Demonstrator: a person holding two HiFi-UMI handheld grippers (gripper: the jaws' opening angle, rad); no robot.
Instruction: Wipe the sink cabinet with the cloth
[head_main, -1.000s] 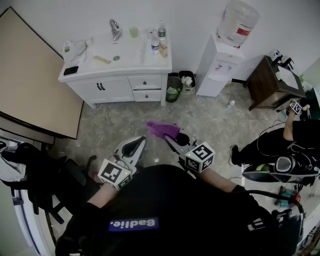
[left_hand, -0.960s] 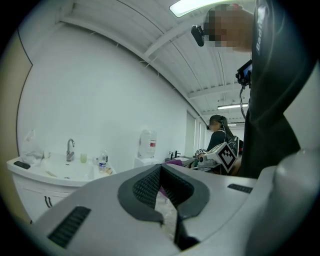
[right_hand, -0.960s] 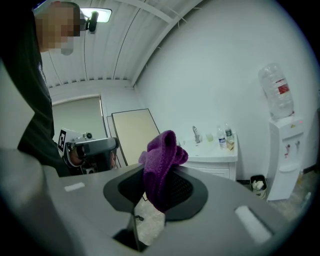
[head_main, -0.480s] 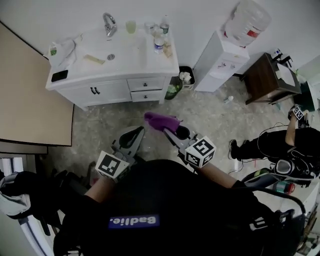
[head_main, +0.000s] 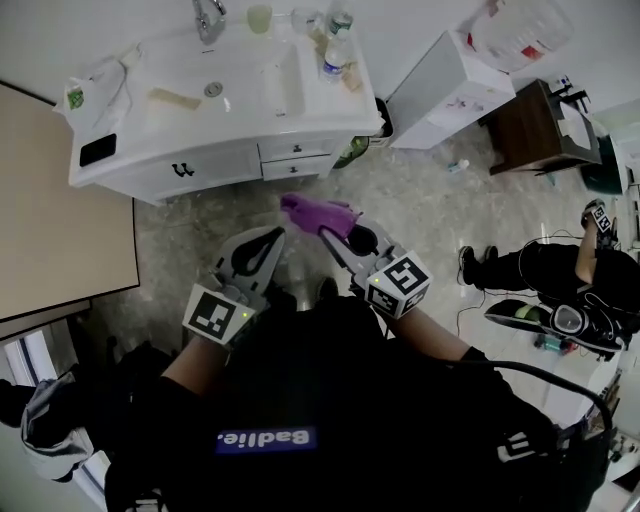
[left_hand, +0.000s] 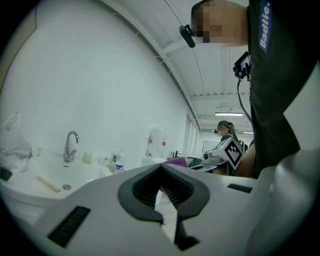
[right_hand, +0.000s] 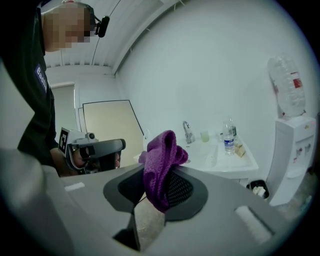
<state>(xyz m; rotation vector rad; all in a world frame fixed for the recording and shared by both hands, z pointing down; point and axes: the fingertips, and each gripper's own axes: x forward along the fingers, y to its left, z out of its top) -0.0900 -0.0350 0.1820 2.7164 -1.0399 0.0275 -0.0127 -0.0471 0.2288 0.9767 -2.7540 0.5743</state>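
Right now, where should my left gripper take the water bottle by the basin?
Around its straight mid-body, coming from the front of the sink cabinet: the water bottle stands upright, with another bottle close behind it toward the wall.

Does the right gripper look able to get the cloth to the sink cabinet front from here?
Probably, with a step forward. The right gripper, shut on the cloth, points at the cabinet across floor; nothing stands between them, but a gap remains.
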